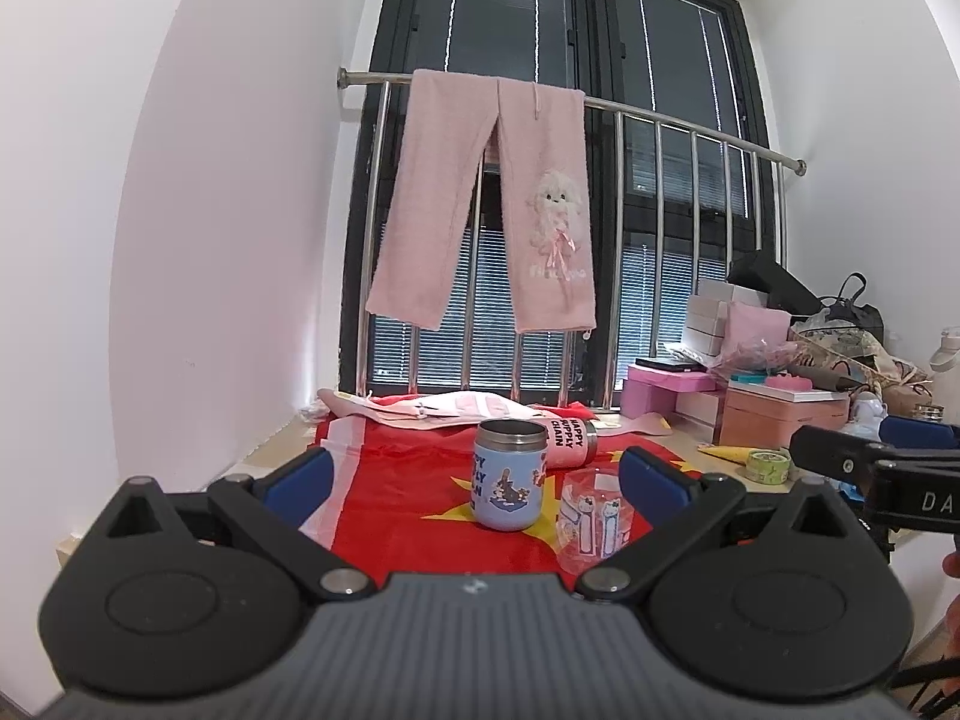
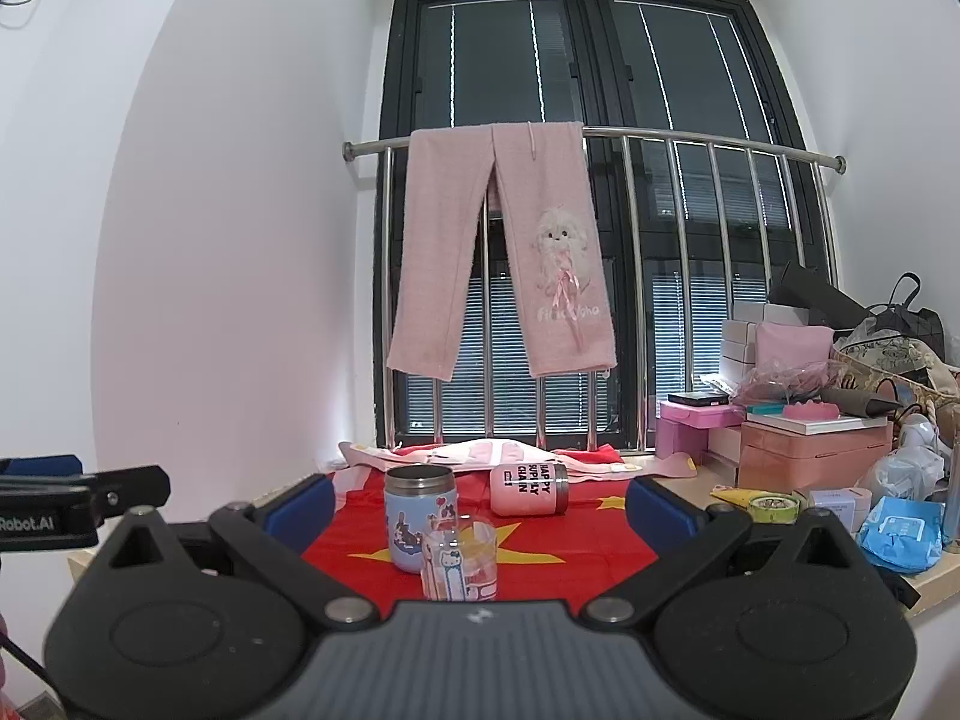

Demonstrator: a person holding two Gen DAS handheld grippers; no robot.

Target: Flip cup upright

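Note:
A pink cup [image 1: 567,443] [image 2: 529,489] lies on its side on the red flag cloth [image 1: 420,483] [image 2: 576,552], behind the others. A blue cup [image 1: 509,476] [image 2: 418,517] with a steel rim stands upright in front of it. A clear glass [image 1: 594,519] [image 2: 460,558] with cartoon stickers stands nearest me. My left gripper [image 1: 477,480] is open and empty, short of the cups. My right gripper [image 2: 480,507] is open and empty, also short of them. The right gripper's body shows at the right edge of the left view [image 1: 876,468].
A steel railing [image 1: 570,97] [image 2: 600,135] with pink trousers [image 2: 510,252] hung on it stands behind the sill. Pink boxes [image 1: 780,414] [image 2: 810,450], bags, a tape roll [image 1: 768,462] [image 2: 774,507] and a blue packet [image 2: 900,534] crowd the right side. A white wall stands at left.

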